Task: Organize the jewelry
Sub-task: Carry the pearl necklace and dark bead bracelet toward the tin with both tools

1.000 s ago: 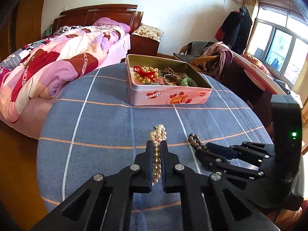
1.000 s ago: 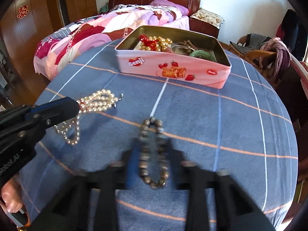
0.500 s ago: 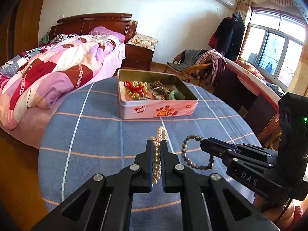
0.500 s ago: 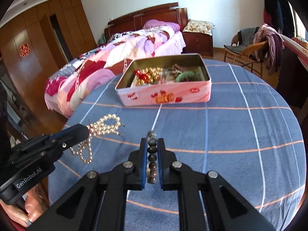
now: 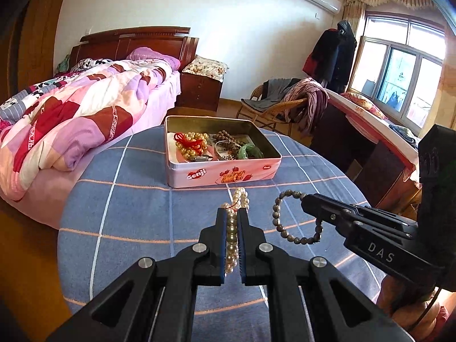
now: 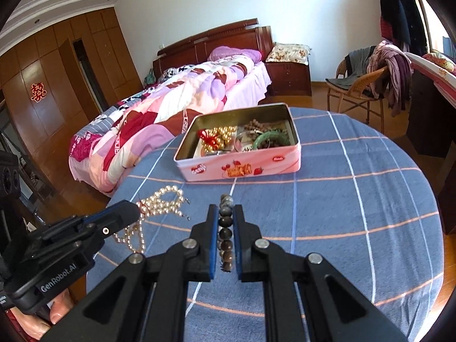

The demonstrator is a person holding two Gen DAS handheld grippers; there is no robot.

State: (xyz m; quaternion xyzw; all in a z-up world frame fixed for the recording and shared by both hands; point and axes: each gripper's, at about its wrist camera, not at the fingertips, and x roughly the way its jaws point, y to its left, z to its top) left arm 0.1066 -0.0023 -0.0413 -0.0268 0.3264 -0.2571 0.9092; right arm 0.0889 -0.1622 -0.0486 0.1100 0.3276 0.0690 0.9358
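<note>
My left gripper (image 5: 231,213) is shut on a pearl necklace (image 5: 233,238), whose strands hang above the blue checked tablecloth (image 5: 119,216). In the right wrist view that necklace (image 6: 159,205) dangles from the left gripper (image 6: 134,212) at the left. A grey-brown bead bracelet (image 6: 225,228) is clamped in my right gripper (image 6: 225,209), which is shut on it. From the left wrist view the bracelet (image 5: 285,228) hangs as a loop off the right gripper (image 5: 306,203). An open pink tin (image 5: 216,173) with several jewelry pieces stands further back on the table.
A bed with a pink and red quilt (image 5: 71,114) lies beyond the table's left edge. A wicker chair draped with clothes (image 5: 287,105) and a dark desk (image 5: 356,142) stand at the back right. A hand (image 6: 61,307) grips the left tool's handle.
Both grippers have risen from the tablecloth with their jewelry. The right gripper closed onto the bead bracelet and lifted it, so the loop now hangs free.
</note>
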